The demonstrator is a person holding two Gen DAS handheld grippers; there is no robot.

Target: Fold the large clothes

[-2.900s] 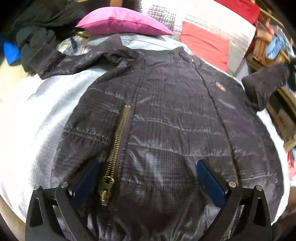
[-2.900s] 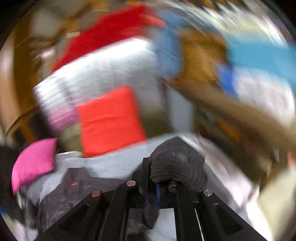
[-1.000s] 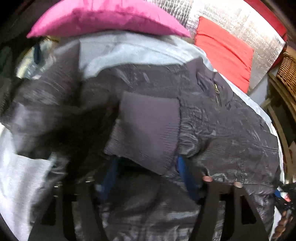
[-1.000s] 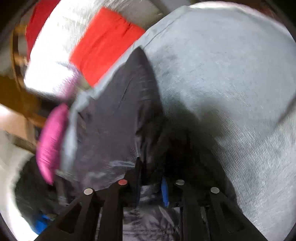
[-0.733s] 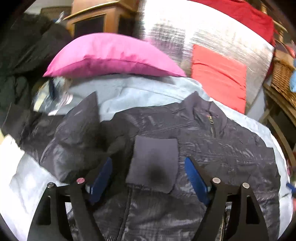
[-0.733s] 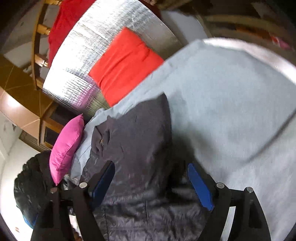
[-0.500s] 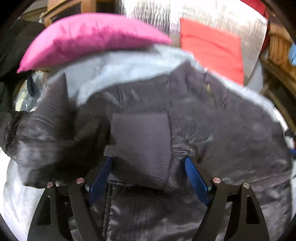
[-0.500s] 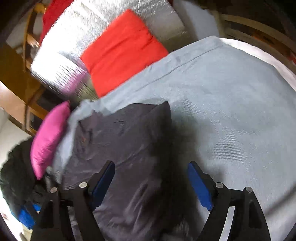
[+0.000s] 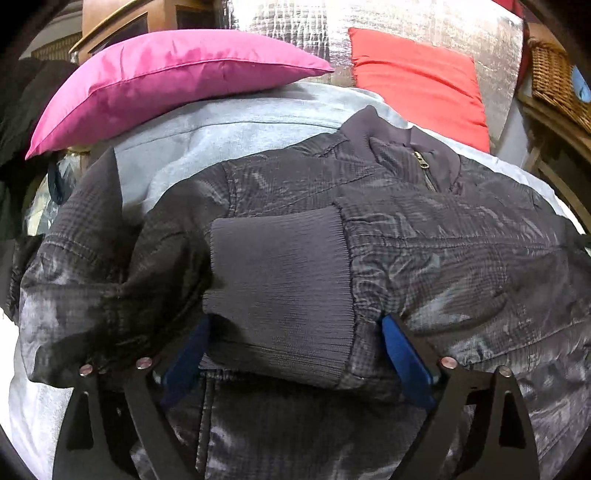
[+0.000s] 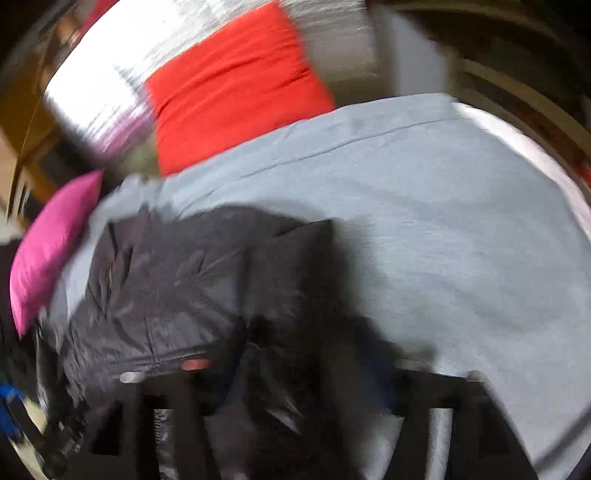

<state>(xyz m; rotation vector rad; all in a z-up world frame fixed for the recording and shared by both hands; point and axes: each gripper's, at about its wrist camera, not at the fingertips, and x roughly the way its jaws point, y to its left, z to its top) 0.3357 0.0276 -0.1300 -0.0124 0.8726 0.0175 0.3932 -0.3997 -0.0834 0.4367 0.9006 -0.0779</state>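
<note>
A dark quilted jacket [image 9: 424,236] lies spread on a bed covered by a pale grey sheet [image 9: 229,125], its shiny, crinkled shell catching the light in soft ridges. One sleeve is folded across the chest, ending in a matte ribbed-knit cuff [image 9: 280,288], a blocky rectangle against the glossy fabric. Above the cuff, the stand-up collar [image 9: 402,140] shows a small brass zip pull. Beyond the jacket, at the head of the bed, a smooth magenta pillow [image 9: 166,77] tapers to a point beside a flat red cushion [image 9: 417,81], which leans on a crinkled silver quilted panel [image 9: 295,33]. A woven wicker basket [image 9: 554,81] sits beyond the cushion at the right edge.

The left tool [image 9: 295,354] hovers over the jacket with its blue pads [image 9: 406,358] spread wide on either side of the cuff; its jaws have just been opening, and the pads stand clear of the knit between them.

The right wrist view is smeared by motion. The right tool [image 10: 306,398] hangs over the jacket's edge, where dark fabric lies between its black arms; its jaws have just been closing somewhat, but the blur leaves it unclear whether they grip the cloth. To the right of the jacket in that view, the sheet runs bare.
</note>
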